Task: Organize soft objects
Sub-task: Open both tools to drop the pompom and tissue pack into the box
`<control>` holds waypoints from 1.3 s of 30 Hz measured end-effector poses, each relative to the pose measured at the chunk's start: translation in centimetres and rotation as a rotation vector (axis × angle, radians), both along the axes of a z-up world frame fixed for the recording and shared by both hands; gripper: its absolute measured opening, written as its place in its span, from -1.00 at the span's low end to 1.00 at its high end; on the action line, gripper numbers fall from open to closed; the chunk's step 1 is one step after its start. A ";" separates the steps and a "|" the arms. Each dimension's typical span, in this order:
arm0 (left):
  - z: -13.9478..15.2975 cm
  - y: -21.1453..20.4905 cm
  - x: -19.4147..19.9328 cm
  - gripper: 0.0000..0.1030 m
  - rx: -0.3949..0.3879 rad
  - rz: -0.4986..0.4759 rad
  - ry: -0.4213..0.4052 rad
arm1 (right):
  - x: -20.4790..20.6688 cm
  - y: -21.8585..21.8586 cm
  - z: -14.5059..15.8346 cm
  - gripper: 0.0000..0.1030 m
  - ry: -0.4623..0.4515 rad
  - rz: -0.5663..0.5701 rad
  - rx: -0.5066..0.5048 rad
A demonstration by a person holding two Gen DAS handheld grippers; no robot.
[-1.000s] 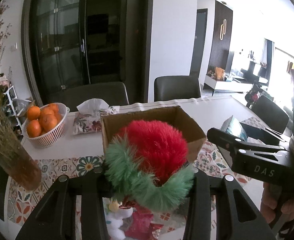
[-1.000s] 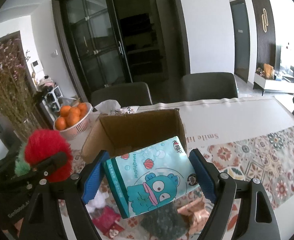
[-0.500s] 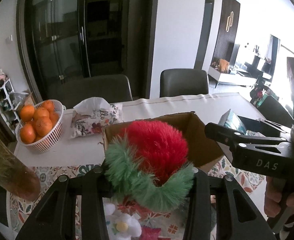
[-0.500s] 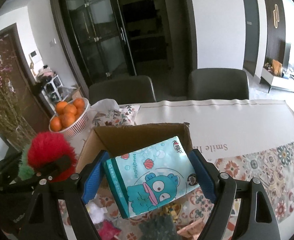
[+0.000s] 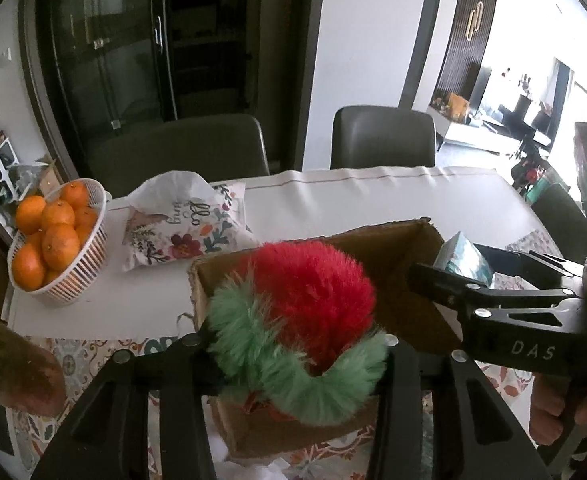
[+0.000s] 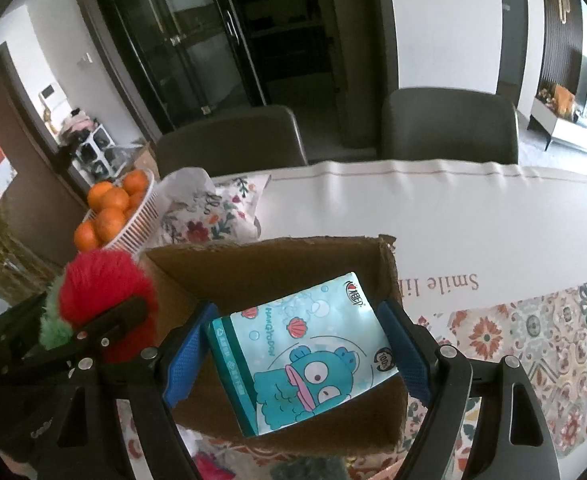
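- Over the open cardboard box (image 6: 277, 264), at table centre: teal tissue pack (image 6: 305, 356) clamped between the blue pads of the right gripper (image 6: 293, 356), hanging above the box mouth, tilted, long axis running roughly across the jaws.
- Just left of it: red-and-green plush toy (image 5: 305, 320) pinched in the left gripper (image 5: 293, 364), fur spilling past both fingers, poised above the near-left part of the same box.
- Deciding relation: box interior directly below and slightly ahead of both loads; probably only a short lowering and release needed. Right gripper seemingly better centred over the opening; left nearer the box's left wall.
- Grippers close side by side, right one's frame (image 5: 505, 320) crossing the left wrist view; some risk of contact if both drop together.
- Outward: floral tissue pouch (image 5: 185, 228) and white basket of oranges (image 5: 53, 248) beyond the box on the table (image 5: 373, 200); two dark chairs behind.
- Hard to make out: box floor, masked by pack and plush. More soft items under the grippers at the frame bottom, cut off and unidentifiable. Dried stems at far left only partly in view.
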State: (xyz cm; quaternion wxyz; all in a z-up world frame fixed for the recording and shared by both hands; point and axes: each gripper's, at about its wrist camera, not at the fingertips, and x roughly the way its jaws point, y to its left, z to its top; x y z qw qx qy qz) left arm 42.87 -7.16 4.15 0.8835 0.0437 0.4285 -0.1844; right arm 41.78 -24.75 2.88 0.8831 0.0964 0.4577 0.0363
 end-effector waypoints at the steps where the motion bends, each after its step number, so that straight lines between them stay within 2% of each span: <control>1: -0.2 0.0 0.3 -0.07 0.000 0.004 0.000 | 0.2 0.0 -0.2 0.61 0.004 0.003 0.004; 6: -1.0 -0.1 0.9 0.13 0.002 0.015 0.016 | 1.3 -0.3 -1.5 0.63 0.050 0.004 0.024; 9: -1.1 -0.2 0.8 0.25 0.031 0.025 -0.003 | 1.5 -0.3 -2.0 0.63 0.070 0.004 0.035; 17: -0.7 0.4 -0.7 0.29 0.070 0.043 -0.028 | 0.4 -0.1 -1.3 0.63 0.037 -0.021 -0.021; 30: 1.2 2.2 -5.5 0.38 0.103 0.051 -0.052 | -5.0 1.8 2.9 0.63 -0.072 -0.041 -0.154; 39: 2.4 3.7 -9.9 0.47 0.152 0.043 -0.076 | -9.1 3.9 4.2 0.63 -0.073 0.003 -0.182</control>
